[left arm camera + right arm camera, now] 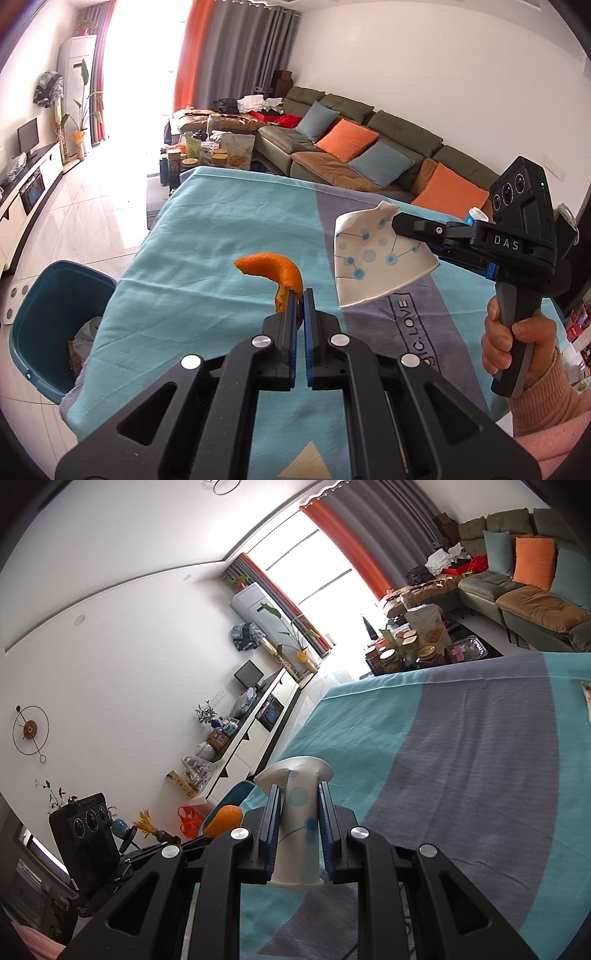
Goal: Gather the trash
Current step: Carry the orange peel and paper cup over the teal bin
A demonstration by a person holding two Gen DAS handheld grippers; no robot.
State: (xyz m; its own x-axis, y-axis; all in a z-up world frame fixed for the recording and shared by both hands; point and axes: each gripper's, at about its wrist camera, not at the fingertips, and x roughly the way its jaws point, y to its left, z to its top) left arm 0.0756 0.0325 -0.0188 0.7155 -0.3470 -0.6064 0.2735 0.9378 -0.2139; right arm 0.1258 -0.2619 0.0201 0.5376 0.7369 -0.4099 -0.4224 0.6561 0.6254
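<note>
We have both tools loaded above the blue-and-grey cloth (207, 236). The left gripper (300, 295) is pinched nearly shut on one end of a curl of orange peel (273, 269), which arches free above the jaws. The right gripper (298, 794) is closed partway on a flattened paper cup (295, 830) printed with blue dots, pads pressing its sides, rim end forward. We judge both items very light. The peel looks limp and possibly slick on its pith side, so a grip on the thick end suits it. The cup is thin and crushes readily; mid-body hold seems adequate. The teal bin (48, 295) stands on the floor just beside the cloth's left edge.
</note>
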